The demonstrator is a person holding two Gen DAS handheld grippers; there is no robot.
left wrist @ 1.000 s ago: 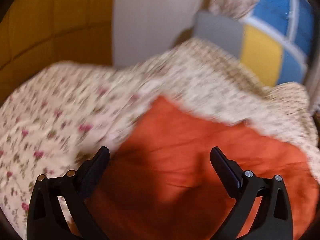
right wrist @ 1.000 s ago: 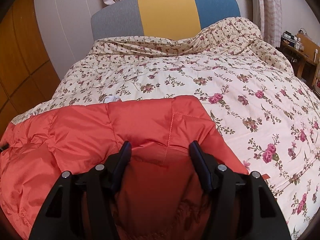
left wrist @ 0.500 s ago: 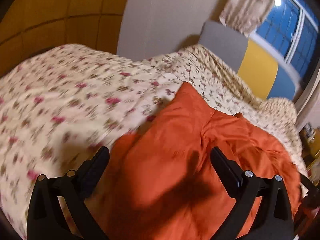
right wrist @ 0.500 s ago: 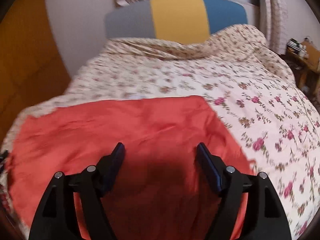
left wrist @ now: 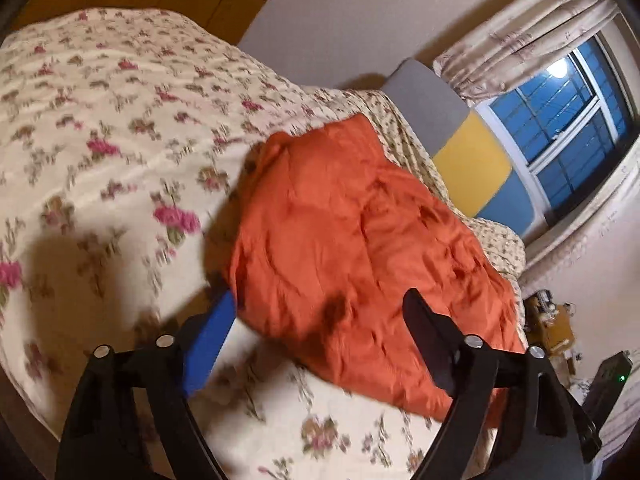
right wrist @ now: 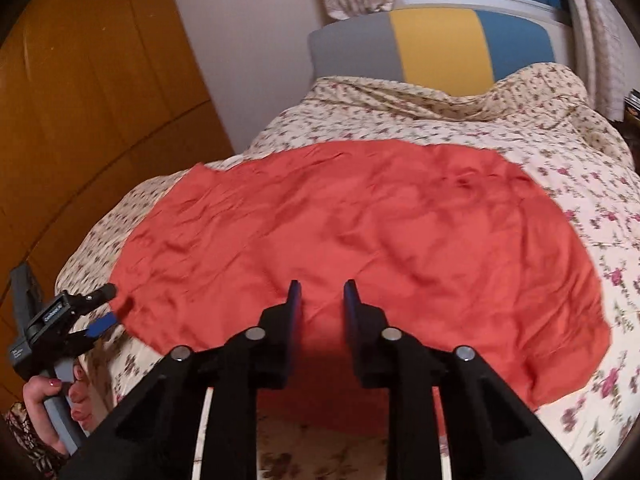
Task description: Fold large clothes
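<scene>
Here, orange garment (right wrist: 360, 240) on floral bedspread (left wrist: 100, 140), both grippers' jaws closing w/ nothing between.

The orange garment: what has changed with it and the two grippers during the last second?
The orange garment, folded over a second ago, now lies spread flat on the floral quilt. The right gripper has drawn back and is closing, nothing between its fingers. The left gripper has moved to the garment's left edge, closing. The headboard is unchanged.

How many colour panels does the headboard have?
3: a grey panel nearest the wooden wardrobe, a yellow panel in the middle, and a blue panel under the window, its lower part hidden by the floral quilt.
</scene>
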